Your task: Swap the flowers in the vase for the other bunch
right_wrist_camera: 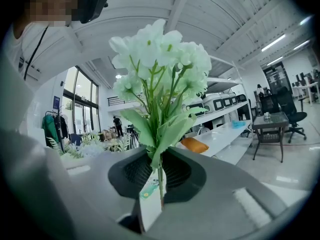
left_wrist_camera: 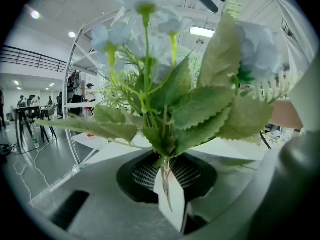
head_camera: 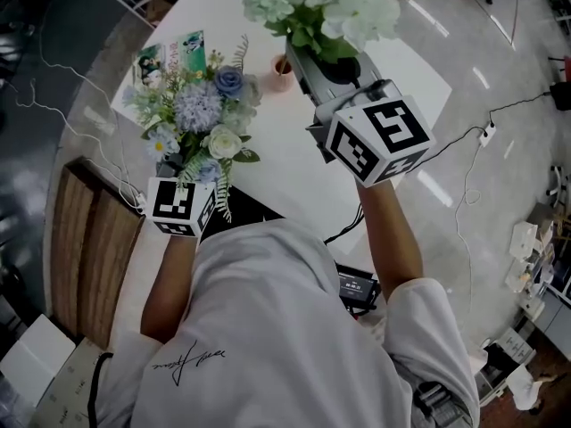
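R hand-held gripper pinches white bunch; tag print illegible.

Two flower bunches held over a white table, seen from above.

A person in a white shirt holds a gripper in each hand above a round white table. The left gripper, its marker cube turned towards the camera, carries a bunch of blue and white flowers with ferny green leaves that hide its fingers. The right gripper, farther up the frame, carries a bunch of pale green-white blooms. Between the two bunches a small pinkish vase stands on the table, just beside the right gripper. A printed leaflet lies beyond the blue bunch, and a slatted wooden seat stands at the left.
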Available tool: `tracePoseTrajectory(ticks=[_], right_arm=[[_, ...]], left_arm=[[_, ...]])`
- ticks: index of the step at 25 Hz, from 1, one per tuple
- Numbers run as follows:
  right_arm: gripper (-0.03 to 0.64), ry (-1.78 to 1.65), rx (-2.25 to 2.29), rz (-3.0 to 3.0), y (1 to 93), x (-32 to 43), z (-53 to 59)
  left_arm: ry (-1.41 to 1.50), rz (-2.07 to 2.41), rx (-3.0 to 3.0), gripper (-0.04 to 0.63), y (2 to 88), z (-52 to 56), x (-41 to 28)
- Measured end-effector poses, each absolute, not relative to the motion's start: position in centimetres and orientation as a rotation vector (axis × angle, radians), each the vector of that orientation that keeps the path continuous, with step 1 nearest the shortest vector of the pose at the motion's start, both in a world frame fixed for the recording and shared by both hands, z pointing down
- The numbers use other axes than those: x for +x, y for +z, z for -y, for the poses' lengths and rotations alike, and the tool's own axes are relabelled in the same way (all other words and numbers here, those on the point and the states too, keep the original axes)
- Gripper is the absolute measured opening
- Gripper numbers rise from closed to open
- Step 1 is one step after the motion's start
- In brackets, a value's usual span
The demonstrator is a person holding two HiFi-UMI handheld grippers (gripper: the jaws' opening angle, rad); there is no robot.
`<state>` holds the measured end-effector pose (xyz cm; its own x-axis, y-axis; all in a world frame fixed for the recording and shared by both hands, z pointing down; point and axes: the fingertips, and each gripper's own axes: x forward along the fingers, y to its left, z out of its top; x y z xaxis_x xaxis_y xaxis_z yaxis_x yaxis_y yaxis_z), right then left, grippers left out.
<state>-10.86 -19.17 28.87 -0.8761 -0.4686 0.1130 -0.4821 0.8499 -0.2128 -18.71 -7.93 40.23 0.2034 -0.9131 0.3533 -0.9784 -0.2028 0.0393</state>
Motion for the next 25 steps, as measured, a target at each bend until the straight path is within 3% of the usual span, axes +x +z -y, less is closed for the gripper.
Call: tracePoseTrajectory(ticks=[25], right_arm=[[0.051, 0.435, 0.812, 2.915, 31.9, -14.2, 21.4]], left_arm=[[0.363, 1.784, 2.188, 0.060, 41.6, 8.9, -23.2]])
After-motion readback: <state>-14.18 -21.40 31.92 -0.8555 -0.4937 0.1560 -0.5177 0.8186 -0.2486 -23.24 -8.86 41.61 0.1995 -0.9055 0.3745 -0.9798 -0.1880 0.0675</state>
